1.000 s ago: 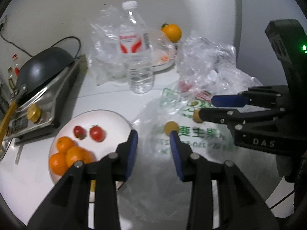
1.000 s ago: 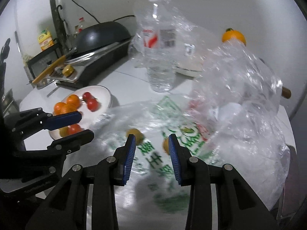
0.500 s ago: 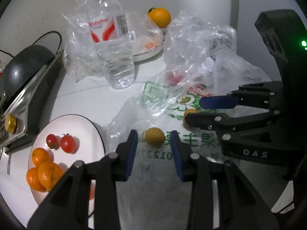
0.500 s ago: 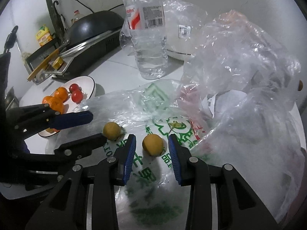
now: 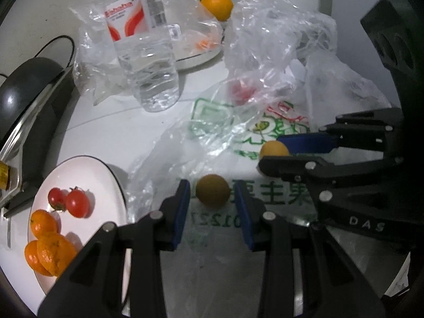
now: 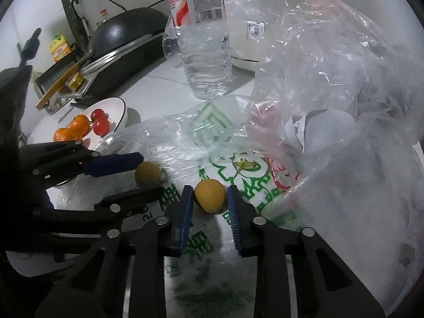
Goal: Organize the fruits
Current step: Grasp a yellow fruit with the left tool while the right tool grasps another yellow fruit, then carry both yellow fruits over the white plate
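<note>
left wrist view: left hand-held gripper (image 5: 212,193) is sitting low over the printed plastic bag (image 5: 267,198), jaws parted w/ a dull yellow fruit (image 5: 212,190) lying between the blue pads; small gaps showing on both sides, not clamped.
right wrist view: right hand-held gripper (image 6: 208,201) is also parted, a brighter yellow fruit (image 6: 210,196) resting between its pads; left pad looking just about touching, right pad a hair off, can't tell if there's real contact.
cross views: right hand-held gripper is showing at the right of left wrist view (image 5: 275,151) w/ its fruit (image 5: 274,149) at the fingertips; left hand-held gripper is showing at the left of right wrist view (image 6: 148,172) w/ the dull fruit (image 6: 147,172) between its fingers.
both fruits: lying on the bag near each other, apart, not touching.
plate: white plate (image 5: 111,185) is sitting left of the bag, holding 2 cherry tomatoes (image 5: 76,203) and several small oranges (image 5: 53,249), grouped on its left part.
rest of surface: water bottle (image 5: 144,53) is standing upright beyond the bag; crumpled clear plastic (image 6: 331,79) is piling up at right; black wok (image 6: 127,30) on a cooker at far left; an orange (image 5: 217,5) is sitting by a far dish, behind the bottle.
</note>
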{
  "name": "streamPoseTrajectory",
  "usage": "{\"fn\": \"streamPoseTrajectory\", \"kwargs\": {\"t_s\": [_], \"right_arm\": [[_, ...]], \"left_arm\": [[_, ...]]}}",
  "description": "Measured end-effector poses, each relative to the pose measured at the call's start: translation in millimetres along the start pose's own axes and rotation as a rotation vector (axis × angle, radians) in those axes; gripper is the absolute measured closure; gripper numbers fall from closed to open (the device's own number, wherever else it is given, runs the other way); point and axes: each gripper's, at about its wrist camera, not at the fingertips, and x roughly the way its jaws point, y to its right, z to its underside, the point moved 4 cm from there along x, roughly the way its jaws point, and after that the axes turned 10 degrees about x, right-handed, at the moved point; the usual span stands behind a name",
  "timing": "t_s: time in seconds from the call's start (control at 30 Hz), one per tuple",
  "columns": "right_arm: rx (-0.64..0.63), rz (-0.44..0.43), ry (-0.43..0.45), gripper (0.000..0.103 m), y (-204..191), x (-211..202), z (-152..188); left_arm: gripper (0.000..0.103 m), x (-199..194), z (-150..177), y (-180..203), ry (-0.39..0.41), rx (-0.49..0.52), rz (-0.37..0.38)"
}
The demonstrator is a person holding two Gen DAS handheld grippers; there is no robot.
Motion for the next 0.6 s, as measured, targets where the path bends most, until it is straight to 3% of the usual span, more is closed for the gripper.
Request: {"fn": "streamPoseTrajectory", "kwargs": {"t_s": [0.2, 0.6], "right_arm": [[0.001, 0.008, 0.01, 0.076, 0, -3, -1], [-0.005, 0.036, 0.052, 0.076, -15, -19, -3]], "left_arm": [[0.074, -2, 0, 3, 0.025, 0.013, 0.006], [0.074, -34, 0, -1, 0.106, -0.027, 0.056]]}}
